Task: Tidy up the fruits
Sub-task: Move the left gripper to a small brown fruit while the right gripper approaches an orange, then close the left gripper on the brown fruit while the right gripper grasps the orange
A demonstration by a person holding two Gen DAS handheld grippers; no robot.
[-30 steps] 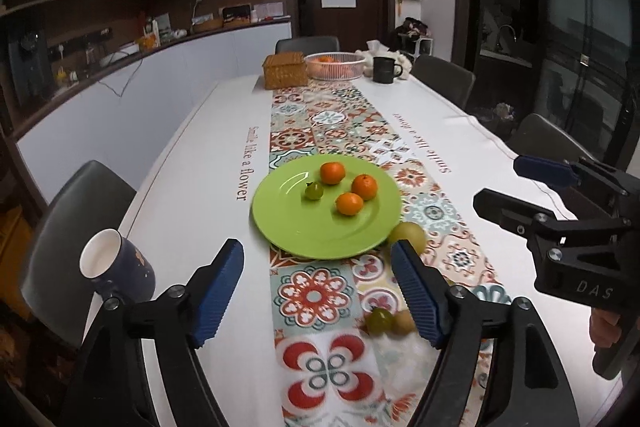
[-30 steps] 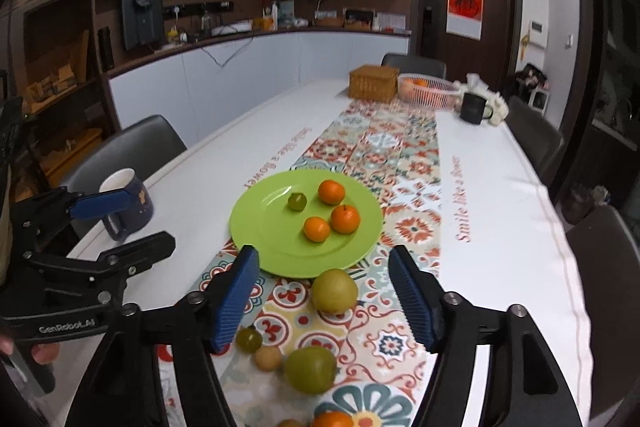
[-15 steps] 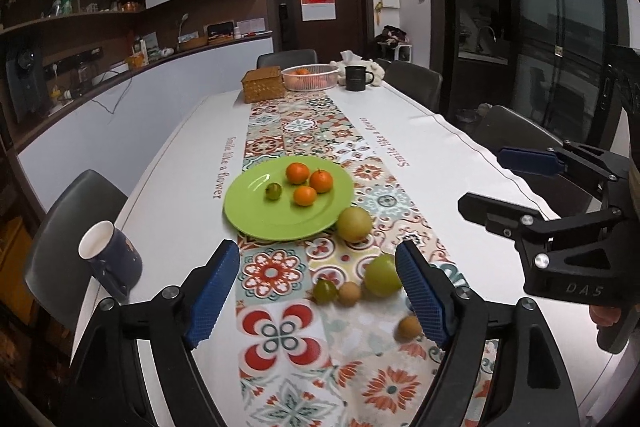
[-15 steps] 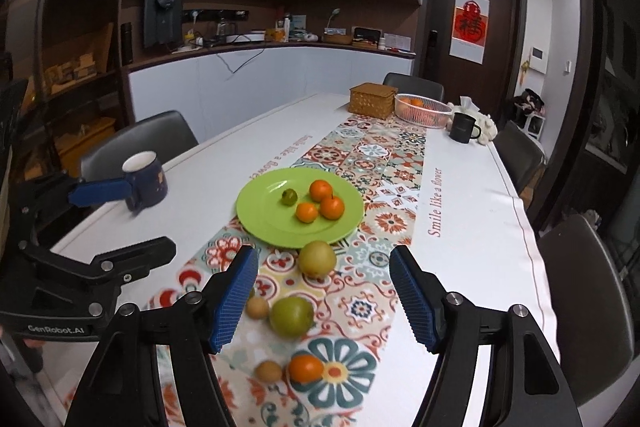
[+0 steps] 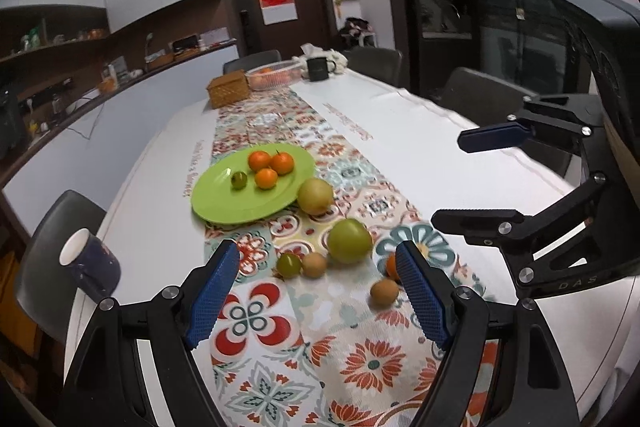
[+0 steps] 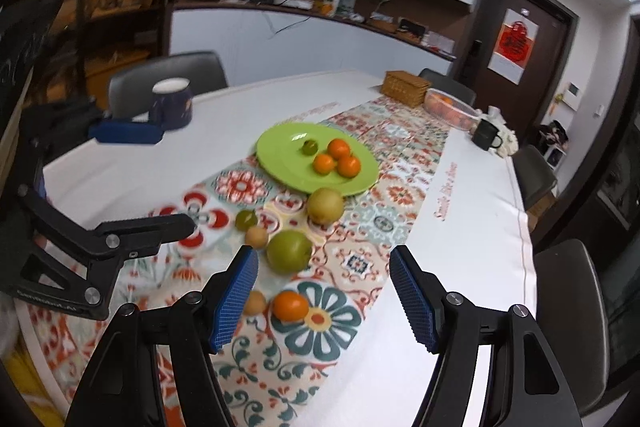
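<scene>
A green plate point(image 5: 224, 203) point(image 6: 280, 163) holds three oranges point(image 5: 269, 163) point(image 6: 338, 157) and a small green fruit point(image 5: 239, 179). On the patterned runner in front of it lie a yellow pear point(image 5: 315, 196) point(image 6: 325, 205), a green apple point(image 5: 349, 241) point(image 6: 289, 251), a small green fruit point(image 5: 289, 264) point(image 6: 245, 219), two small brown fruits point(image 5: 314, 264) point(image 5: 384, 291) and an orange point(image 6: 290, 305). My left gripper point(image 5: 320, 291) is open and empty above the near fruits. My right gripper point(image 6: 322, 301) is open and empty, with the orange between its jaws' line.
A dark blue mug point(image 5: 90, 263) point(image 6: 172, 103) stands at the table's left edge. At the far end are a wicker box point(image 5: 228, 91), a basket of oranges point(image 5: 272, 75) and a black mug point(image 5: 318, 69). Grey chairs point(image 6: 568, 311) surround the table.
Both grippers have pulled back toward the near end of the table and higher. More loose fruit on the runner has come into view. Both stay open and empty.
</scene>
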